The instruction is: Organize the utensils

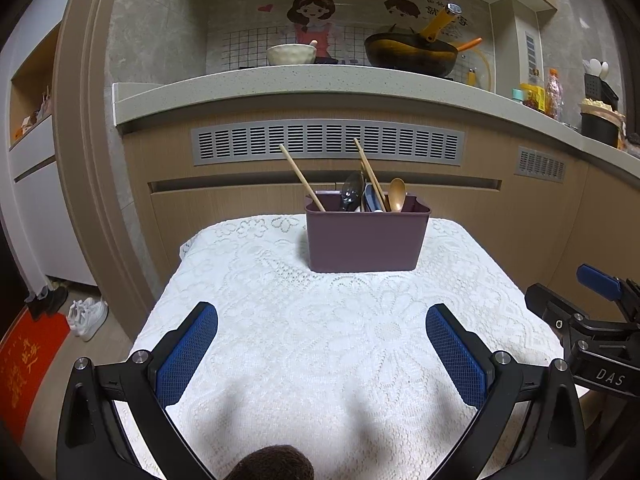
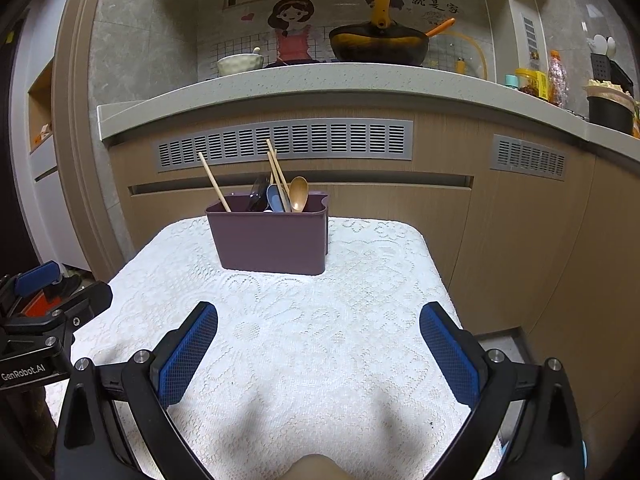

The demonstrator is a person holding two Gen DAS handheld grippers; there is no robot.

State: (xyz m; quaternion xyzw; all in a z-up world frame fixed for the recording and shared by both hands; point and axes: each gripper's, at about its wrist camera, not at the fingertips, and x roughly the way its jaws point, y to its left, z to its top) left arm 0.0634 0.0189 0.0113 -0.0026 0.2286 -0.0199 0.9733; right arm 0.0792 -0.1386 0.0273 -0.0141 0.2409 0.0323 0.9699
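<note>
From the left wrist, the left gripper (image 1: 322, 350) hovered wide open and empty over the lace cloth (image 1: 280, 320), well short of the purple caddy (image 1: 366, 240) already holding chopsticks (image 1: 302, 178) and a wooden spoon (image 1: 397, 195). From the right wrist, the right gripper (image 2: 318, 350) was likewise spread and empty; a careless reach could snag the lace and tip the caddy

Holder on the table, counter behind

The utensil holder (image 1: 366, 236) stands at the far end of the table (image 1: 280, 340); chopsticks (image 1: 302, 178), a wooden spoon (image 1: 397, 195) and other utensils stand in it; behind, a counter (image 1: 320, 84) bears a bowl (image 1: 291, 54) left of a wok (image 1: 412, 54).
</note>
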